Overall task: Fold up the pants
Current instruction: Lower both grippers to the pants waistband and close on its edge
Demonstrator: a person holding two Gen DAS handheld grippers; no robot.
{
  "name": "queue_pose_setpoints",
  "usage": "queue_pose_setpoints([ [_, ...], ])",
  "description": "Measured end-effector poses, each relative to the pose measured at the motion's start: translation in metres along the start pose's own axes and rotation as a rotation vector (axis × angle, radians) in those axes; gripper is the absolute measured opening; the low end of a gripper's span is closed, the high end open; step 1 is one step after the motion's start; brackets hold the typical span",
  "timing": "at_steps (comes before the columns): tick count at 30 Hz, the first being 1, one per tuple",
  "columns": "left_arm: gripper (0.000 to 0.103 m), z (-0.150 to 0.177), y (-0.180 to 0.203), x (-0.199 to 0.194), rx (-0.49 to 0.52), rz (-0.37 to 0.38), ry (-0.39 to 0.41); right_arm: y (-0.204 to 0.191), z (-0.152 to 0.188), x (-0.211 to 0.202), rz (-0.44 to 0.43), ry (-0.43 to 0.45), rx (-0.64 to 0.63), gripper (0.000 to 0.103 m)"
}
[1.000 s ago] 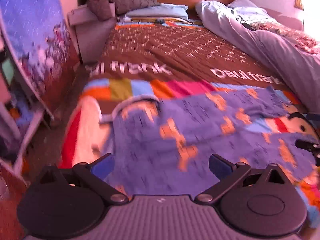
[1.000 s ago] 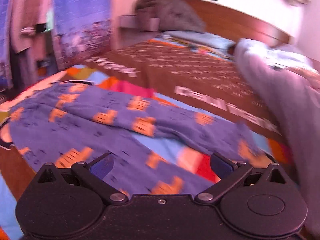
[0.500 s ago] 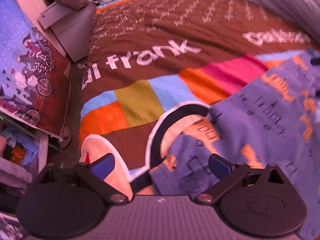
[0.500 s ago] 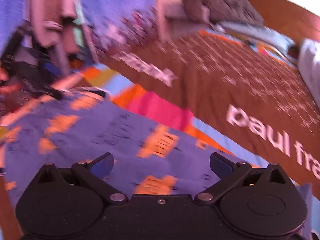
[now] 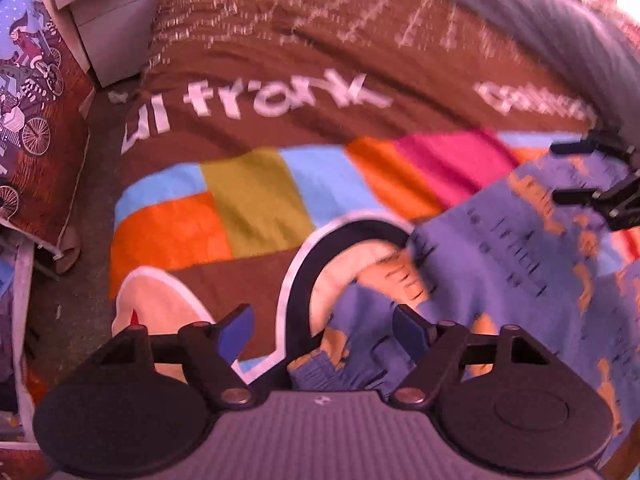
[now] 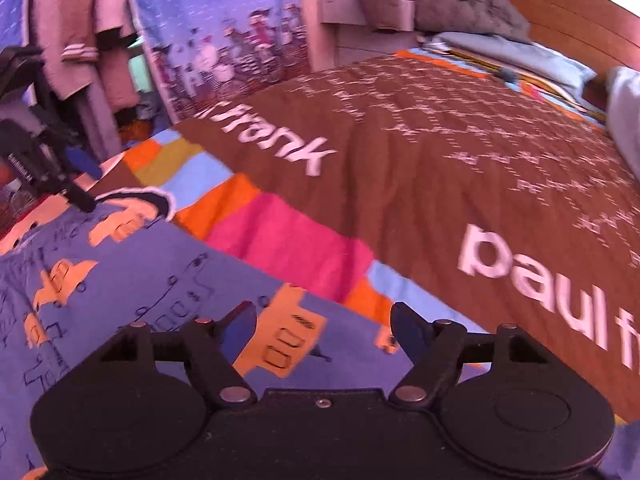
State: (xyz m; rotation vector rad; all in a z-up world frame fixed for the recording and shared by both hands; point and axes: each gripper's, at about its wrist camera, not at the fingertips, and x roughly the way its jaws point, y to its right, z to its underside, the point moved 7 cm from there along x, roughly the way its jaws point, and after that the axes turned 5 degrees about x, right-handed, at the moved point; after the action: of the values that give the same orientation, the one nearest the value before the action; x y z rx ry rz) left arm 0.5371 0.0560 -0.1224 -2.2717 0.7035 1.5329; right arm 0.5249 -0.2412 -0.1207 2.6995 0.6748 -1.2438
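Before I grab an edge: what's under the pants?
The pants lie directly on the patterned bedspread, whose colored blocks and cartoon print show around them. Whatever is beneath their middle is covered. Both the left gripper and right gripper are open.

Wooden headboard (image 6: 568, 4), grey nightstand (image 5: 116, 28) beside patchwork-covered bed (image 5: 256, 196)

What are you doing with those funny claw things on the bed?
A person is getting ready to fold the purple pants lying on the colourful bedspread. The left gripper hovers over one crumpled end, the right gripper over the other. Both have their jaws open, and nothing is gripped or folded yet.
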Motion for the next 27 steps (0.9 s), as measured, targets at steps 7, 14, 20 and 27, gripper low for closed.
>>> queue_pose_setpoints([
  [7, 0.027, 0.005, 0.008, 0.01, -0.028, -0.022, -0.023, -0.003, 0.003, 0.035, 0.086, -0.058, -0.103, 0.081],
  [14, 0.004, -0.001, 0.033, 0.0, 0.082, -0.231, -0.012, -0.005, 0.002, 0.057, 0.073, -0.095, -0.049, 0.068],
  [20, 0.003, -0.004, 0.044, -0.033, 0.083, -0.381, 0.087, -0.023, -0.002, 0.039, 0.087, -0.093, -0.11, 0.0],
  [27, 0.004, -0.008, 0.041, -0.06, 0.012, -0.458, 0.163, -0.032, -0.041, -0.006, 0.186, 0.115, -0.097, 0.0],
])
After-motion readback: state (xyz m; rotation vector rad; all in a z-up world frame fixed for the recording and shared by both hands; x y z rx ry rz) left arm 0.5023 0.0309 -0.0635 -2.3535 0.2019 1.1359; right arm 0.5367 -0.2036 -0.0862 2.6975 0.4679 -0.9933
